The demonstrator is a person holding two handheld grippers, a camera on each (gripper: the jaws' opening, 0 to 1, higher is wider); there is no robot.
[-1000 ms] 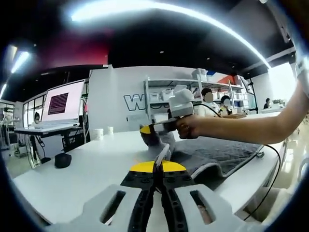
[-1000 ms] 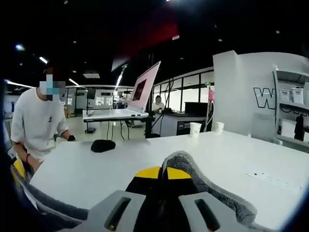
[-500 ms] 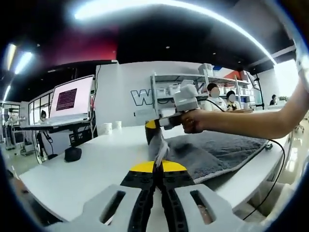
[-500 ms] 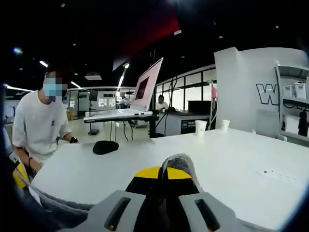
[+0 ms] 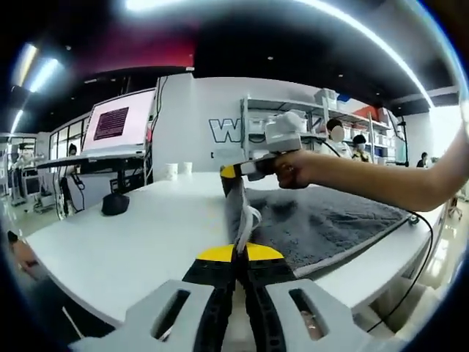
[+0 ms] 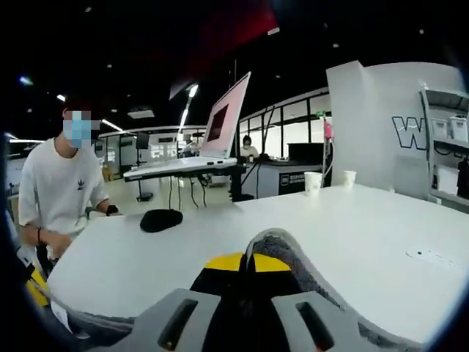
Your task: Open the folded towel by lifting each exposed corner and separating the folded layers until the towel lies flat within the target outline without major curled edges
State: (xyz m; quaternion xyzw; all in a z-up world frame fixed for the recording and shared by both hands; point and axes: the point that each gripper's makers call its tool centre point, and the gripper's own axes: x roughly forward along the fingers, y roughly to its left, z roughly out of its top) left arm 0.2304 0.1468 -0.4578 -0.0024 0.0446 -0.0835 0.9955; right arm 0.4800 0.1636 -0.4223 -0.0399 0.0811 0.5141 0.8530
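Note:
A grey towel with a pale hem lies spread over the right part of the white table. Its near edge runs up taut from my left gripper, which is shut on one corner, to the right gripper, held in a hand and shut on the other corner above the table. In the right gripper view, a folded loop of the towel stands pinched in my right gripper, and more grey cloth hangs at the lower left.
A black mouse lies at the table's far left, with two paper cups behind. A laptop stands on a raised desk beyond. A person in a white shirt stands by the table's far side. Shelving lines the back wall.
The right gripper has risen and drawn back with its corner, pulling the towel's edge taut. More of the towel now lies spread open on the table.

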